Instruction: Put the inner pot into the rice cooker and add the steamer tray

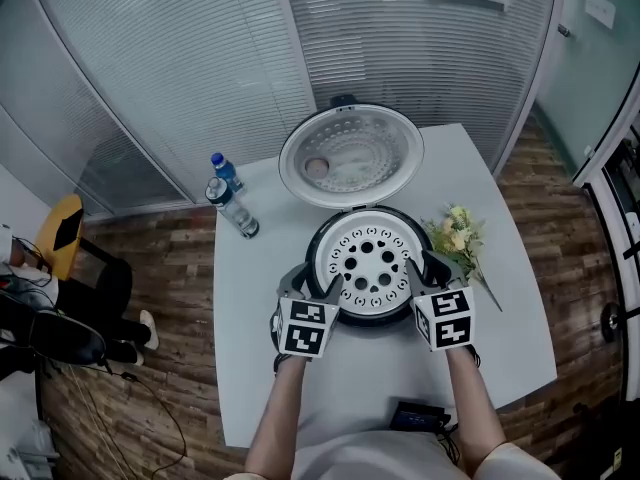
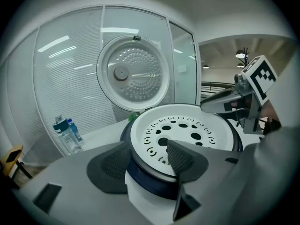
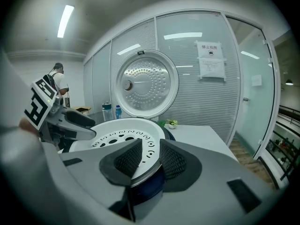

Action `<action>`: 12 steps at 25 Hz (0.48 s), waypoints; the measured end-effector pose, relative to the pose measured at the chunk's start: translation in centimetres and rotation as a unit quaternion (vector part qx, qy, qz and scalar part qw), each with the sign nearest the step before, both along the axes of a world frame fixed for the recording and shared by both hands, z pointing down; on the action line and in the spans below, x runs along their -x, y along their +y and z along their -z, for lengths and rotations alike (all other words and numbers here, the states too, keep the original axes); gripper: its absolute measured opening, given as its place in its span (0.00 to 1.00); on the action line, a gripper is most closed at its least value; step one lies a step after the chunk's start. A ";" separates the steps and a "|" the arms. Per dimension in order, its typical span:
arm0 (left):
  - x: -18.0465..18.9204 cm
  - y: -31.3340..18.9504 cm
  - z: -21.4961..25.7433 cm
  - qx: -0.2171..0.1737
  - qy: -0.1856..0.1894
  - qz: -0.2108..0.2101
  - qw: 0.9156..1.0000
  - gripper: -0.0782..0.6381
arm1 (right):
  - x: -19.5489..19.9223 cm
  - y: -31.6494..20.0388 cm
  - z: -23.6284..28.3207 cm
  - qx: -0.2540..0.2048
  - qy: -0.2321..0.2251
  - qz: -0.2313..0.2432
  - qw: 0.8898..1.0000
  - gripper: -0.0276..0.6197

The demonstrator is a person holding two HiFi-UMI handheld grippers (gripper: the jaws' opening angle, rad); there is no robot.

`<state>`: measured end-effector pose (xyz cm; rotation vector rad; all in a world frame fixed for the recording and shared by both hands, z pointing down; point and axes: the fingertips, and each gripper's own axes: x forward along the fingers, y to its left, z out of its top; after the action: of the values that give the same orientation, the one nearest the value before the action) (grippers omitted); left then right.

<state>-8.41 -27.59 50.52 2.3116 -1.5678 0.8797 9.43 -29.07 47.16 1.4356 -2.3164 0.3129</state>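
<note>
On the bench (image 1: 520, 318), two water bottles (image 1: 232, 206) are lying well left of the rice cooker (image 1: 316, 248), clear of any trouble. The left gripper (image 1: 313, 286) is standing wide open astride the near-left rim of the steamer tray (image 1: 372, 260), pads off it and holding nothing. The tray is sitting in the cooker's mouth under the raised lid (image 1: 350, 155); the inner pot is presumably hiding beneath it.

The danger, as I judge it, is lying in the pull-away. One left pad is hanging over the tray's top, so a careless lift could be catching the rim and tipping the tray out of its seat.

The right gripper (image 1: 428, 271) is only narrowly open, rim between its pads and seemingly not pinched; with so little clearance it is risking dragging the tray sideways, or swinging out into the flowers (image 1: 458, 236) just beside it.
</note>
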 end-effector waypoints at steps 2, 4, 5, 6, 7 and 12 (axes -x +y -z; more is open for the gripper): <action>0.1 0.2 0.0 -0.004 0.005 0.001 1.000 0.45 | 0.1 0.3 0.3 -0.004 -0.005 -0.002 1.000 0.21; 0.1 0.2 0.5 -0.014 0.011 0.005 1.000 0.45 | -0.2 0.5 0.9 -0.013 -0.020 -0.005 1.000 0.21; 0.1 0.2 0.9 -0.019 0.018 0.007 1.000 0.46 | -0.5 0.6 1.3 -0.018 -0.031 -0.008 0.999 0.21; 0.1 0.2 1.3 -0.025 0.027 0.010 0.999 0.46 | -0.9 0.9 1.7 -0.022 -0.042 -0.013 0.999 0.21; 0.3 0.5 1.6 -0.030 0.035 0.013 0.999 0.46 | -1.3 1.2 2.0 -0.026 -0.053 -0.017 0.998 0.21; 1.2 2.3 4.2 -0.067 0.114 0.038 0.990 0.44 | -3.3 3.7 1.9 -0.002 -0.129 -0.042 0.991 0.21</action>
<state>-9.66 -25.26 46.33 2.3261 -1.6481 0.4856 12.71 -25.41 45.25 1.5788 -2.4604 0.5473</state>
